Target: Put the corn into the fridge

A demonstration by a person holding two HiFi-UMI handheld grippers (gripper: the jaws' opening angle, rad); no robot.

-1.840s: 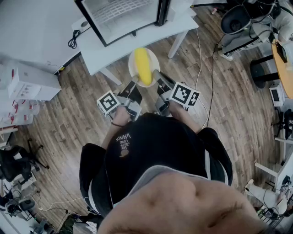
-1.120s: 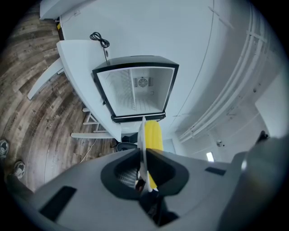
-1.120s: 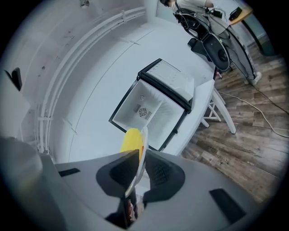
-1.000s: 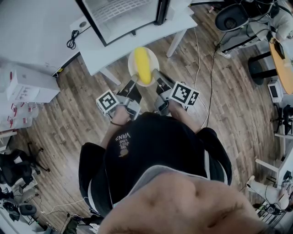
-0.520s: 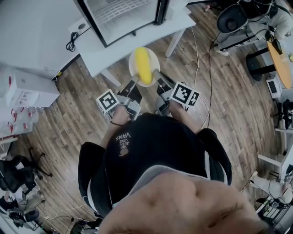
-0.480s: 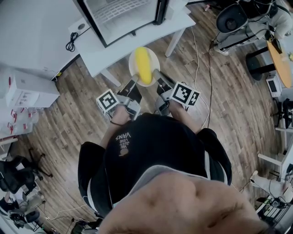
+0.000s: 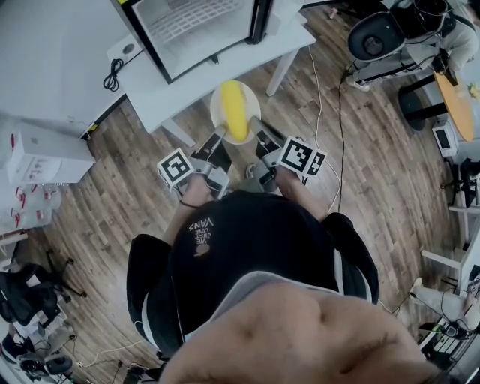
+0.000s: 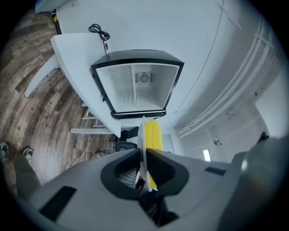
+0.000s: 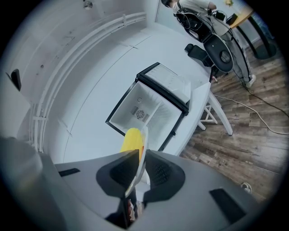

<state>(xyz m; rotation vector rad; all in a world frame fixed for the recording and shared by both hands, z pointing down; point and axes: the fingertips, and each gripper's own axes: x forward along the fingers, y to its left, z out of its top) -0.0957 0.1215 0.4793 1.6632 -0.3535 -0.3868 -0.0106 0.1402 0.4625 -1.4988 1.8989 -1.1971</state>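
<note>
The person stands facing a white bench (image 7: pixel 225 61) on which a small fridge (image 7: pixel 196 28) sits with its door (image 9: pixel 174 85) swung open, showing a white inside and a wire shelf (image 7: pixel 196 13). In front of the bench's near edge, out over the wooden floor (image 7: pixel 112 195), a round white plate (image 7: pixel 216 109) is held up between the two claws, and the yellow corn (image 7: pixel 235 111) lies lengthwise across the middle of it, one end towards the fridge. The left claw (image 8: pixel 143 151) is closed on the plate's rim: in the left gripper view the plate runs edge-on between its dark pads, with the corn showing just past them on the plate's upper face. The right claw (image 9: pixel 141 155) is likewise clamped on the rim at the opposite near side, the thin white edge pinched between its pads and the corn rising beyond. Both claws reach forward from the person's black shirt (image 7: pixel 255 247), roughly level, each with its marker cube (image 7: pixel 176 166) near the hand. The plate and corn are outside the fridge, short of the opening, which lies straight ahead in both gripper views. A coiled black cable (image 7: pixel 112 73) lies on the bench to the left of the fridge, white boxes (image 7: pixel 45 146) sit on the floor at far left, and a dark office chair (image 7: pixel 373 37) stands off to the right.
</note>
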